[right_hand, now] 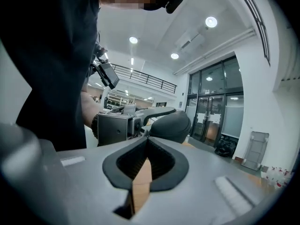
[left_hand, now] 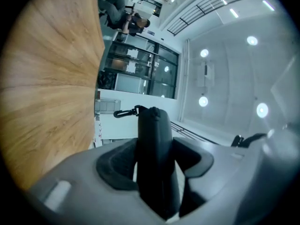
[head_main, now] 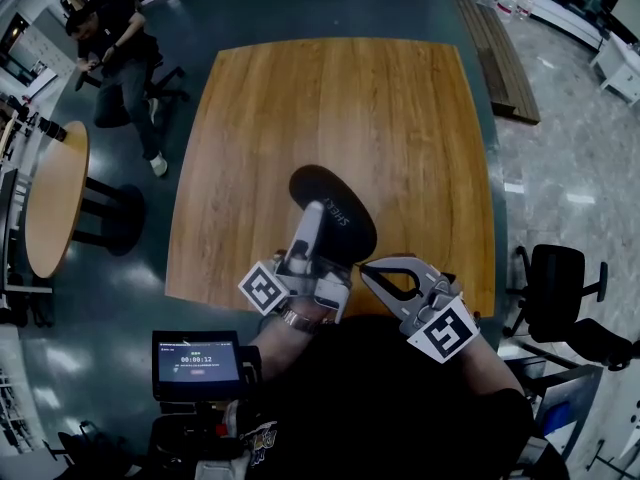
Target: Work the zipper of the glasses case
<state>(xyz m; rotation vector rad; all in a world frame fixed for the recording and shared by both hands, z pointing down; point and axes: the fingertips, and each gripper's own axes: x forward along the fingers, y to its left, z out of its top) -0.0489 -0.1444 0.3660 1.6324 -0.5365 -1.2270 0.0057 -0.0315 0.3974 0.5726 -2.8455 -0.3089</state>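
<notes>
The black glasses case (head_main: pixel 335 208) stands on its edge over the near part of the wooden table (head_main: pixel 330 98). My left gripper (head_main: pixel 318 218) is shut on it; in the left gripper view both pads press the case (left_hand: pixel 157 144) from either side, and a small clip (left_hand: pixel 124 112) hangs from its far end. My right gripper (head_main: pixel 366 266) is shut, its tips at the case's near right edge. In the right gripper view the closed tips (right_hand: pixel 146 138) meet just before the case (right_hand: pixel 171 125), with the left gripper (right_hand: pixel 117 125) beside it. Whether they pinch the zipper pull is hidden.
A person (head_main: pixel 115 48) sits at the back left beside a round side table (head_main: pixel 55 193). A black office chair (head_main: pixel 560 288) stands right of the table. A small screen (head_main: pixel 197 361) sits at my front left. A wooden bench (head_main: pixel 500 53) lies at the far right.
</notes>
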